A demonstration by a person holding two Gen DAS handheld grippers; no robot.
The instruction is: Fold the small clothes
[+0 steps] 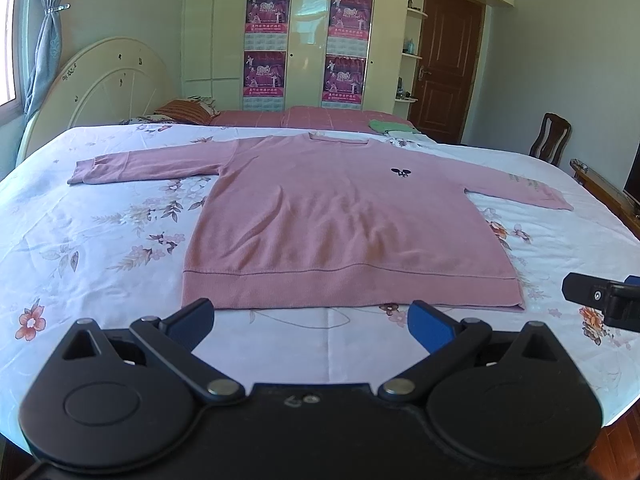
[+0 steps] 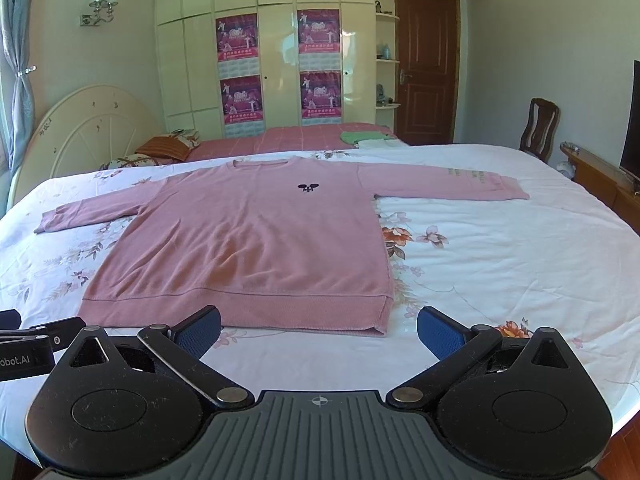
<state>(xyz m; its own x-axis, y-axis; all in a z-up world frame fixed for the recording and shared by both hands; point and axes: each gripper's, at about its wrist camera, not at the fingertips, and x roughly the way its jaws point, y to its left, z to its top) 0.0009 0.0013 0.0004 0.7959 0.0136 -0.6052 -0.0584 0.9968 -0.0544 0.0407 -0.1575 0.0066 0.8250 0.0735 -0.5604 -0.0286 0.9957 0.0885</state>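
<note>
The pink sweater [image 1: 340, 216] lies flat on the floral sheet [image 1: 100, 240], collar toward the wardrobe [image 1: 304, 40], sleeves spread sideways. Left gripper [image 1: 310, 320] and right gripper [image 2: 318, 330] hover by its hem, jaws spread, empty.

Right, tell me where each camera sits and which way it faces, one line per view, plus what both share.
Left wrist: sits on the left tongs, low at the bed's near edge, facing the pink long-sleeved knit sweater and the cream wardrobe; its own open blue-padded fingers show, with the right tongs at the right edge.
Right wrist: sits on the right tongs, facing the same way from further right; its open fingers show, the left tongs at the left edge.
Shared: sweater, floral bedsheet, wardrobe, brown door.
</note>
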